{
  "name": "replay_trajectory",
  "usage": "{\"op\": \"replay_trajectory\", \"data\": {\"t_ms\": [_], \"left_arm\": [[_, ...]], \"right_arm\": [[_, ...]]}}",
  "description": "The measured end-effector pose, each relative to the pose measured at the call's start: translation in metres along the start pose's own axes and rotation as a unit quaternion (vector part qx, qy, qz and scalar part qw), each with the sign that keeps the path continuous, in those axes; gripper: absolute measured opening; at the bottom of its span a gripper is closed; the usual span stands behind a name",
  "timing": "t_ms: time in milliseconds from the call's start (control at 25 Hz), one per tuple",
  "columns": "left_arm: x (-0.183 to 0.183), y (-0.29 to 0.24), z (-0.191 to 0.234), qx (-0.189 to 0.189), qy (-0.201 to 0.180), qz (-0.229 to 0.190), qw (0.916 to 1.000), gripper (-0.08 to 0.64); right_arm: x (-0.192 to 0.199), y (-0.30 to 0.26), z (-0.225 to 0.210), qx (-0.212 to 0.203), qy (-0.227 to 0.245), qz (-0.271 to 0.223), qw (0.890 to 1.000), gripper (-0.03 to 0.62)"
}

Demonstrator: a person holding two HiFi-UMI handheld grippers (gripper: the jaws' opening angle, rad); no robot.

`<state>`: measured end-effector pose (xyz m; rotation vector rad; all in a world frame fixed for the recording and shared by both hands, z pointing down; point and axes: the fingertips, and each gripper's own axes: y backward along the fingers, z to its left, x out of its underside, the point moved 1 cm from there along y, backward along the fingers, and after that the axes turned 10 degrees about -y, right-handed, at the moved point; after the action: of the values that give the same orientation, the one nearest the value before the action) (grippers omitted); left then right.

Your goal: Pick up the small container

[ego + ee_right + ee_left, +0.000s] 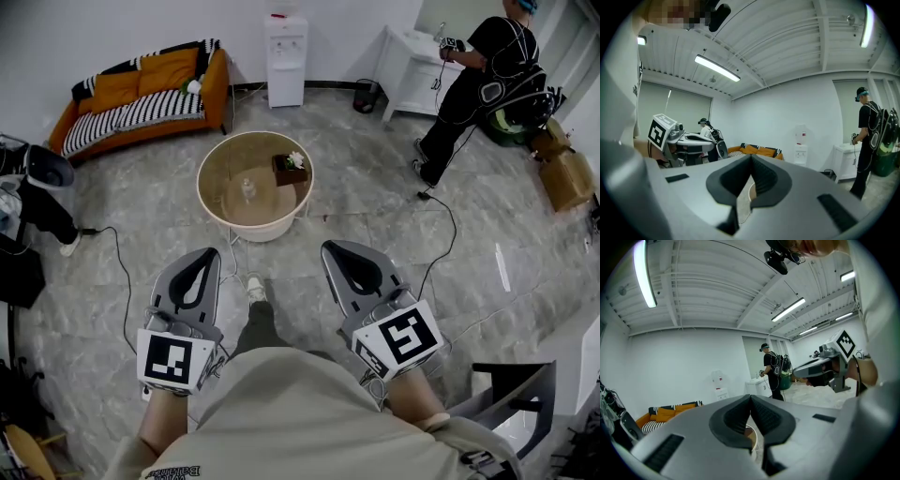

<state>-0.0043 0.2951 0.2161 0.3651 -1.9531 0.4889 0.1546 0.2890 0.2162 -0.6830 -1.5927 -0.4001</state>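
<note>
Head view: L tongs [207, 253], R tongs [331, 247] both closed, empty. Container [247, 190] untouched on surface [212, 165], well apart. Approach + grab left imo.

Small container [247, 190] on round table [228, 169]

Container [247, 190] too small for me to make out, surface [220, 206] mostly hidden behind my fingers [731, 420] in both gripper views

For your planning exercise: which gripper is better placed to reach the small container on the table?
Probably the left gripper: the container sits nearer it, while the flower box lies on the right gripper's side.
</note>
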Motion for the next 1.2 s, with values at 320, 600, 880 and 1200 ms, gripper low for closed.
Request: {"op": "replay_trajectory", "data": {"t_ms": [320,600,880,1200], "left_arm": [[0.016,-0.038,0.033,0.007,0.006,0.004,0.9999,0.006],[0.039,-0.084,0.083,0.017,0.016,0.012,0.9997,0.006],[0.057,-0.144,0.161,0.028,0.027,0.018,0.9991,0.006],[0.075,-0.208,0.242,0.033,0.042,0.011,0.9985,0.006]], "right_arm": [[0.001,-0.050,-0.020,0.000,-0.008,0.016,1.000,-0.005],[0.001,-0.120,-0.041,0.003,-0.007,0.038,0.999,-0.005],[-0.016,-0.213,-0.062,0.014,-0.009,0.067,0.998,-0.005],[-0.048,-0.308,-0.089,0.034,0.008,0.079,0.996,-0.005]]}}
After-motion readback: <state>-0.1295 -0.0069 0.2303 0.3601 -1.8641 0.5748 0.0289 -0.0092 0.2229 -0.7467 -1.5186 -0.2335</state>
